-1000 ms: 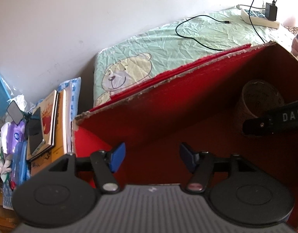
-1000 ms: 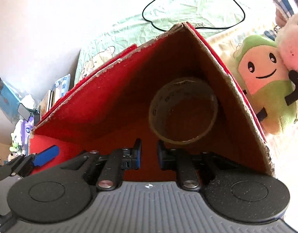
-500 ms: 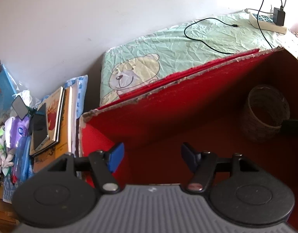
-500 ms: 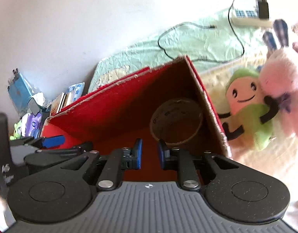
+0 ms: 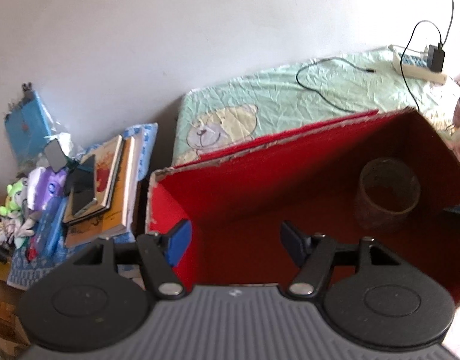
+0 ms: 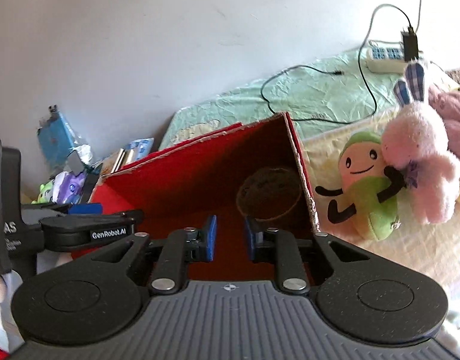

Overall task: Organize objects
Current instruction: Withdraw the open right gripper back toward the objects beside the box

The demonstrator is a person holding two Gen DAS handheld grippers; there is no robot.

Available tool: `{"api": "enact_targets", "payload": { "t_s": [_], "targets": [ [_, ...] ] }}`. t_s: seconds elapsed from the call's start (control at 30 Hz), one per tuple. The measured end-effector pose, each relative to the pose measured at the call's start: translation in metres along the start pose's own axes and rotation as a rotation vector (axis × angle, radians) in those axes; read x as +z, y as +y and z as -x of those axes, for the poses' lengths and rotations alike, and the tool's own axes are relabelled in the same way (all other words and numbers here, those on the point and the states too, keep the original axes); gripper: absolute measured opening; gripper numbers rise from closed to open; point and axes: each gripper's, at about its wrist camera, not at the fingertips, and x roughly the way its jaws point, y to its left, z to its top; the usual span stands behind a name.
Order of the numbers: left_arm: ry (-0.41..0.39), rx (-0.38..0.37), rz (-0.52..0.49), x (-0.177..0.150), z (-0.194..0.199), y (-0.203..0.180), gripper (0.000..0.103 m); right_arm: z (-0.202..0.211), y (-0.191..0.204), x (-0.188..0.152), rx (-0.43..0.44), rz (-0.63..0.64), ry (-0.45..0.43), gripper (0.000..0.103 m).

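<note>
A roll of tape (image 5: pixel 386 199) was seen lying in the far right corner of the red box (image 5: pixel 260 180) on the bed, presumably stowed there. The left claw (image 5: pixel 236 240) was held wide open and empty. The right claw (image 6: pixel 230 238) was parted slightly, also empty, with the soft toys (image 6: pixel 389 177) judged the likely next candidates.

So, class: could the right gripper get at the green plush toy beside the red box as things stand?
Probably yes. The right gripper is open and empty, and the green plush toy lies uncovered outside the red box, though a pink plush leans on it.
</note>
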Motion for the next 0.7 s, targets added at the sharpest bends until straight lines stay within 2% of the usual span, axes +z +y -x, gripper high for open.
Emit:
{"api": "enact_targets", "payload": {
  "t_s": [0.27, 0.43, 0.7],
  "targets": [
    [-0.031, 0.048, 0.060, -0.008, 0.044, -0.017, 0.069, 0.026, -0.008, -0.003, 0.096, 0.076, 0.007, 0.023],
    [-0.012, 0.070, 0.094, -0.020, 0.064, -0.028, 0.069, 0.035, -0.019, -0.006, 0.153, 0.078, 0.024, 0.028],
    [0.047, 0.116, 0.161, -0.043, 0.083, -0.042, 0.070, 0.045, -0.029, -0.013, 0.250, 0.082, 0.082, 0.029]
  ]
}}
